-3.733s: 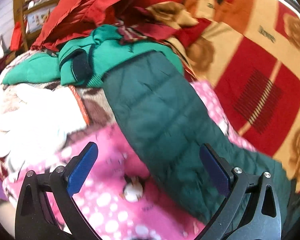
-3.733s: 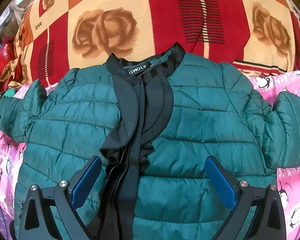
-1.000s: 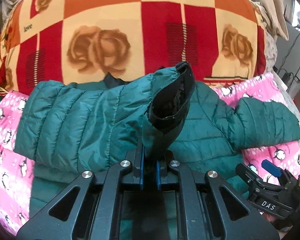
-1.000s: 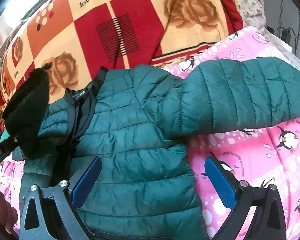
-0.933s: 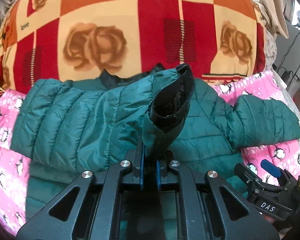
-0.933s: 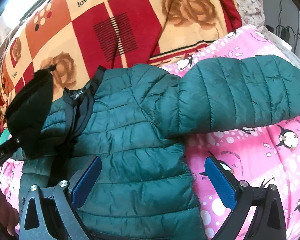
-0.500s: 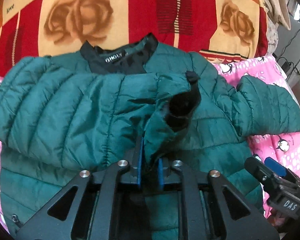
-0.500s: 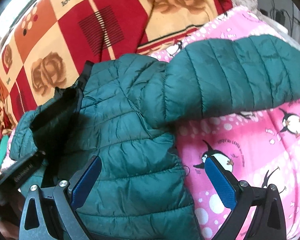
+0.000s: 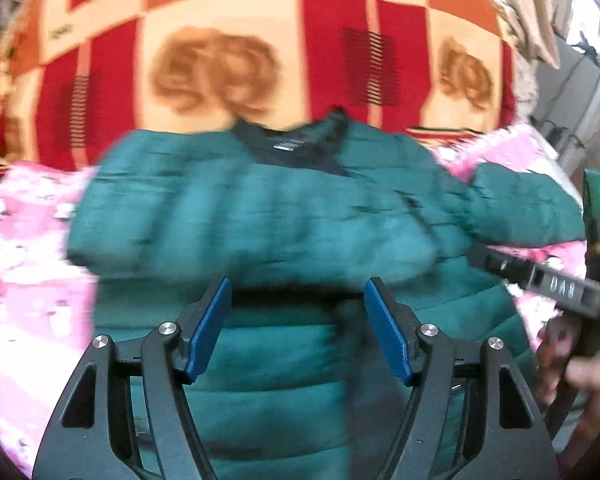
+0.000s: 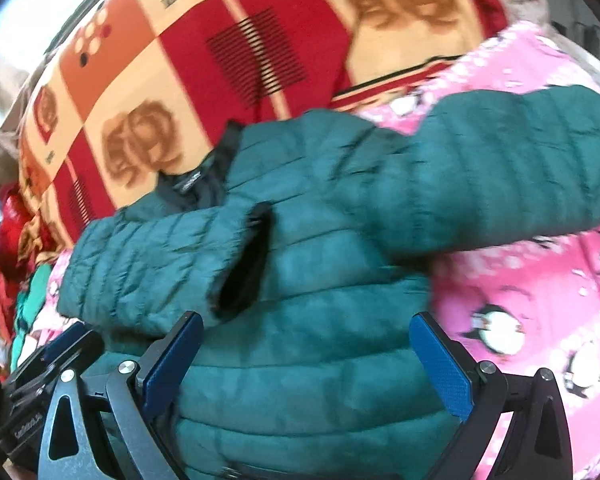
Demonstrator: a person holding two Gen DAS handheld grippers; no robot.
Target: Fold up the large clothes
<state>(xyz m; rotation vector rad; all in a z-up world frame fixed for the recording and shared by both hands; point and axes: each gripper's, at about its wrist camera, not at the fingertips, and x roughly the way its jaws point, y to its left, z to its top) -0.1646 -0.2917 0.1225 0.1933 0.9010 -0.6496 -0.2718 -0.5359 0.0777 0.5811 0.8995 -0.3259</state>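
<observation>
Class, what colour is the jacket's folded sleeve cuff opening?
Black, on the green sleeve cuff; clearest in the right wrist view.

Motion blur smears the green puffer jacket (image 9: pixel 260 216) across the left wrist view, so its quilting and collar label cannot be read. Its hem runs out of frame below (in both views). The far sleeve (image 10: pixel 500 176) is cut off at the right edge of the right wrist view. The blanket (image 9: pixel 220 40) lettering is too blurred to read.
</observation>
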